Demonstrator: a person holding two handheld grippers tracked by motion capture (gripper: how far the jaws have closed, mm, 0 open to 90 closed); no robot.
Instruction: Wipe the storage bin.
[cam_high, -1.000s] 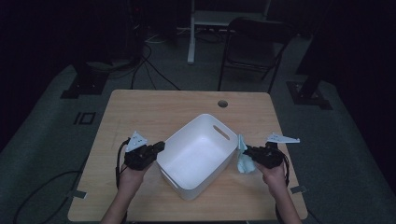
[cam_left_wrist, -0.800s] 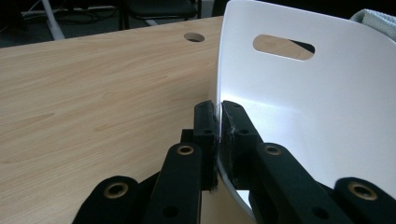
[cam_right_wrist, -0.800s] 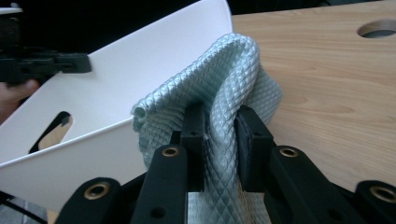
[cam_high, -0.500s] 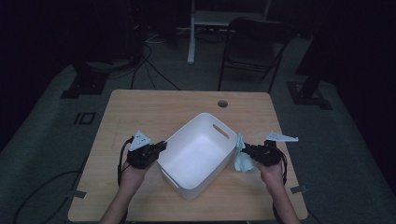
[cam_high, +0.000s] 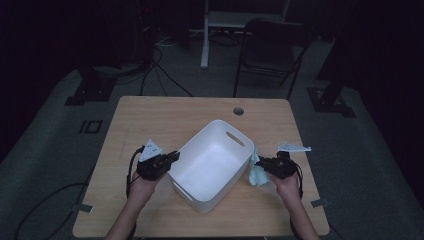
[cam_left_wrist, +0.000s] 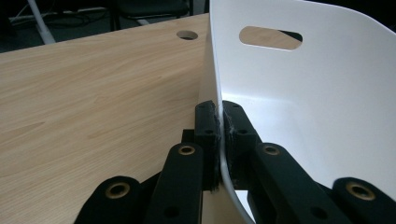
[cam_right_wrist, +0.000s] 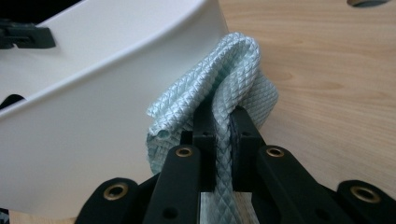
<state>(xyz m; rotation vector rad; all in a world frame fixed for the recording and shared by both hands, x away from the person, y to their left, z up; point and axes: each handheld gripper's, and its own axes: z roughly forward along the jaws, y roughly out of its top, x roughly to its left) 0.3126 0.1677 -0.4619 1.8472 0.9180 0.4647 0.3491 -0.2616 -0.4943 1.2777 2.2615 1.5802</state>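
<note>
Comparing with a second earlier, little had shifted: the left claw (cam_high: 171, 156) stayed pinched on the white bin's (cam_high: 215, 155) rim mid-counter (cam_high: 165, 115), the right claw (cam_high: 263, 163) clamped the pale cloth (cam_high: 256, 172) against its outer wall, seemingly wiping.

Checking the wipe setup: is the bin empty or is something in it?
Empty. The high view shows the bin's bare white inside; the cloth sits outside its wall, pinched in the right tongs.

White plastic bin (cam_high: 212, 162) sits upright and empty, turned askew. Pale green quilted cloth (cam_high: 257, 172), folded, lies against the bin's right outer wall.
</note>
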